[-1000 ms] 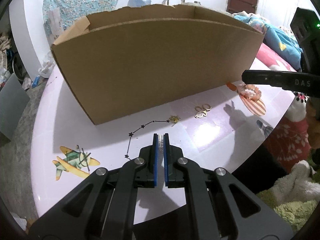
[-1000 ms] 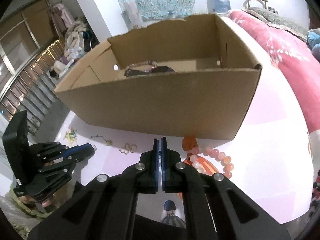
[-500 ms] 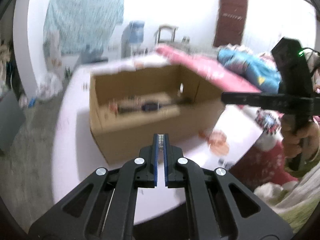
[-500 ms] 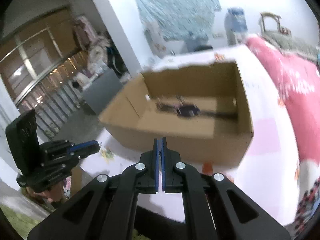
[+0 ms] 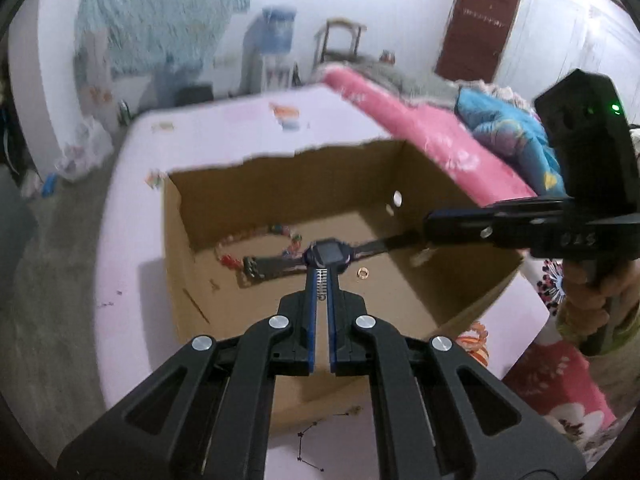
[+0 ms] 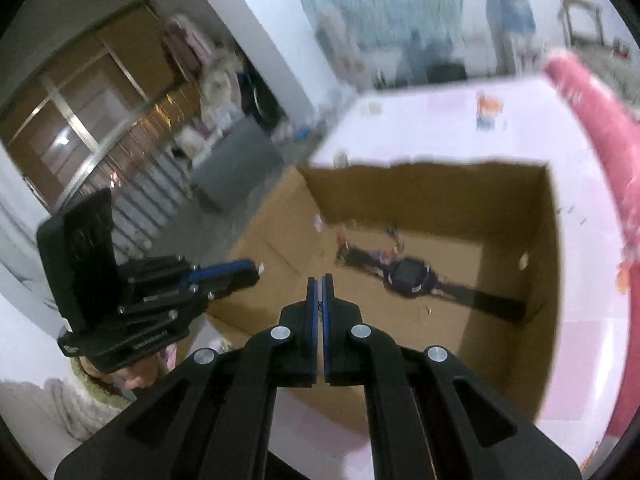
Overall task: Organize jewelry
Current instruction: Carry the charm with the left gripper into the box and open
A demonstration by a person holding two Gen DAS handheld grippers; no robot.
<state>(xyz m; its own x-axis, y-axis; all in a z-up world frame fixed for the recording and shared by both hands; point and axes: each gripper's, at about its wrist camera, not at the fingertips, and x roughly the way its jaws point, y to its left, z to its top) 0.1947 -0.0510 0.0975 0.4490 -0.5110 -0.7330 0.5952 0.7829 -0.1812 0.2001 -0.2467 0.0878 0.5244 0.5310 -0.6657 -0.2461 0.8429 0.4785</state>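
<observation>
We are viewing a plain brown cardboard box (image 5: 224, 208) on a pale pink table (image 5: 132, 208) printed with small cartoon motifs. Inside, we are seeing a black-strapped watch (image 5: 326, 254) with a dark purple case, a multicoloured bead bracelet (image 5: 256, 236) and a gold ring (image 5: 363, 273). Beside the table, bright pink floral bedding (image 5: 420, 128) is showing.

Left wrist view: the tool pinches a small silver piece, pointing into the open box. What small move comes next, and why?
Probably lower the left tool toward the floor of the cardboard box before releasing. It is shut on the silver piece and seems to be above the open top, aimed where the watch and a gold ring already lie.
</observation>
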